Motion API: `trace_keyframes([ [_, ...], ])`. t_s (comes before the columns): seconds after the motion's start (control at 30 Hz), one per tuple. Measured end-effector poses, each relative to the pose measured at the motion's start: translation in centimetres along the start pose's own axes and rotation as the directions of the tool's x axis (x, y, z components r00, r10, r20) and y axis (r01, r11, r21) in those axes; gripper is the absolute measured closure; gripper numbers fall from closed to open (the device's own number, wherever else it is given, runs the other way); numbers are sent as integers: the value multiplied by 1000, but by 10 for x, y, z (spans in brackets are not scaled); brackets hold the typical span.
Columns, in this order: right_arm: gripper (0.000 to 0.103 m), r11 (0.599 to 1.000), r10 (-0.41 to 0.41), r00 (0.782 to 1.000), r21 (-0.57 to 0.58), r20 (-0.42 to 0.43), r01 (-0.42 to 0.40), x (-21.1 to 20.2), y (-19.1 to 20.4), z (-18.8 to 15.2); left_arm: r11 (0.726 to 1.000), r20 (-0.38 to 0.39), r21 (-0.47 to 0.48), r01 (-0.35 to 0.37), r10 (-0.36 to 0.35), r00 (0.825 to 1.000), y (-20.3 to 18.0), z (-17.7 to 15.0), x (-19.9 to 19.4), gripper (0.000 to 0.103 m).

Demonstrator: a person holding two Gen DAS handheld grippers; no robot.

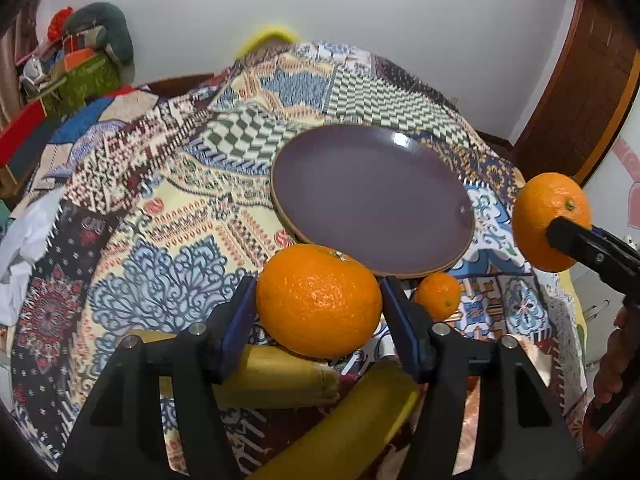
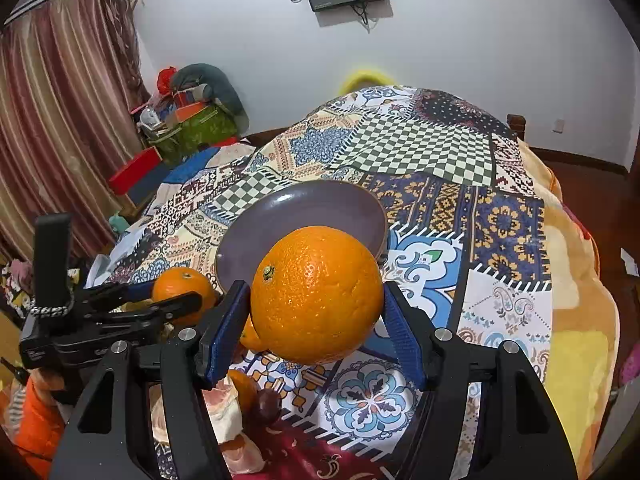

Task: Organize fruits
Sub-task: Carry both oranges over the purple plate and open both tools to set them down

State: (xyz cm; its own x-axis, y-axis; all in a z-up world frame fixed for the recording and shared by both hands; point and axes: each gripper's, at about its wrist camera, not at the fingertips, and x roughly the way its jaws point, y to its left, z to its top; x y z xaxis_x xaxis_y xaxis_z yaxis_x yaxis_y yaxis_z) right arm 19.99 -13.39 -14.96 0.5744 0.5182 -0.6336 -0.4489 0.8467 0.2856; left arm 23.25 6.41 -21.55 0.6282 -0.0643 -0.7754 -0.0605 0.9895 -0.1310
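Note:
A big orange (image 1: 318,300) sits between the blue pads of my left gripper (image 1: 318,308), just in front of the purple plate (image 1: 372,200); both pads touch its sides. My right gripper (image 2: 316,304) is shut on a second big orange (image 2: 316,292) and holds it in the air in front of the plate (image 2: 280,216). In the left wrist view that orange (image 1: 550,216) hangs at the right with a black finger (image 1: 580,242) against it. A small orange (image 1: 438,294) lies by the plate's near rim. Two bananas (image 1: 280,376) lie under the left gripper.
Everything rests on a patchwork cloth (image 1: 160,240) over a bed. Peeled pink citrus pieces (image 2: 222,404), another small orange (image 2: 245,388) and a dark round fruit (image 2: 268,400) lie under the right gripper. Bags are piled at the far left (image 2: 192,120). A curtain (image 2: 60,120) hangs at the left.

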Motion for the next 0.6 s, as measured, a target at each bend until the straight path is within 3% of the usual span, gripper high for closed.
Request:
trace_keyframes([
  [0.33, 40, 1000, -9, 998, -22, 60, 10, -11, 3, 17, 1000, 144, -7, 5, -4, 990, -4, 30, -47, 41],
  [0.6, 40, 998, -20, 992, -61, 121, 27, -13, 7, 38, 1000, 226, 2, 17, -17, 974, -9, 56, -63, 41],
])
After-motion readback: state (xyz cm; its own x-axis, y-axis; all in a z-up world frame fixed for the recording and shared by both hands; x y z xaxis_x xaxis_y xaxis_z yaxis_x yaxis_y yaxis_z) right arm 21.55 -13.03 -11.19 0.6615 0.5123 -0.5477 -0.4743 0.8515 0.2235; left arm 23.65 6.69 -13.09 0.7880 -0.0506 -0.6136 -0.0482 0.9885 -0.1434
